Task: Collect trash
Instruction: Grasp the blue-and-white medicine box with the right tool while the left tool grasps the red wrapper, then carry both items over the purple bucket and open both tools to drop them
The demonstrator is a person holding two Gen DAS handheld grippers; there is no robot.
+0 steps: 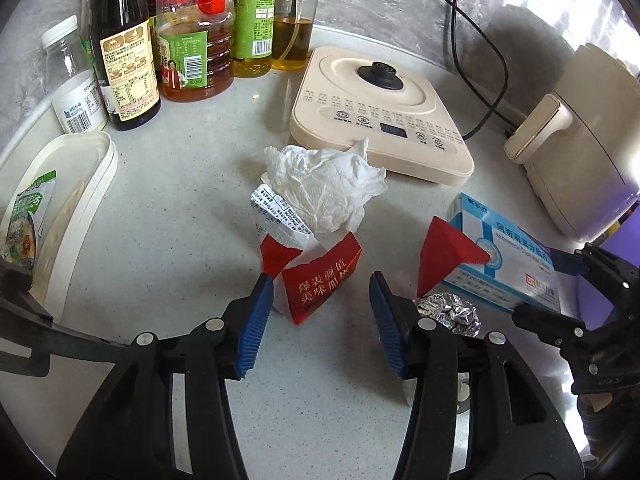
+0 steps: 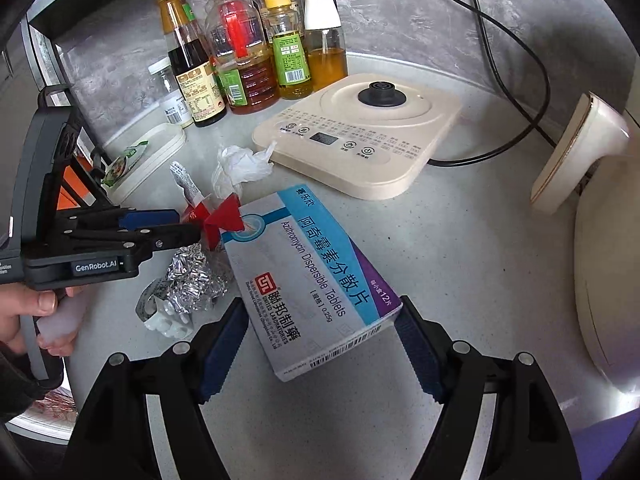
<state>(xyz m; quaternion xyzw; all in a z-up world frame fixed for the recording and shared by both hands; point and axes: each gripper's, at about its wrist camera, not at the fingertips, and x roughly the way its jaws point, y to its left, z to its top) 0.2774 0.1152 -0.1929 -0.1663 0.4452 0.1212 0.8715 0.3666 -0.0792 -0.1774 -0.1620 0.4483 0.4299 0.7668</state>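
"Azithromycin Dispersible Tablets" box (image 2: 316, 276) (tongs "GenRobot.AI")

Between the left gripper's fingers (image 1: 256, 312) lies the torn packet (image 1: 320, 280), on the tabletop (image 1: 192, 184); just beyond it sits the crumpled tissue (image 1: 324, 184), and behind that the cooker base (image 1: 380, 108). Outside the right-hand finger lies the foil ball (image 1: 452, 314), touching or nearly touching the tablet box (image 2: 312, 276). The box's near end lies between the right gripper's fingers (image 2: 224, 344). Bottles (image 1: 128, 52) stand far back left, a lidded tub (image 1: 80, 184) to the left.
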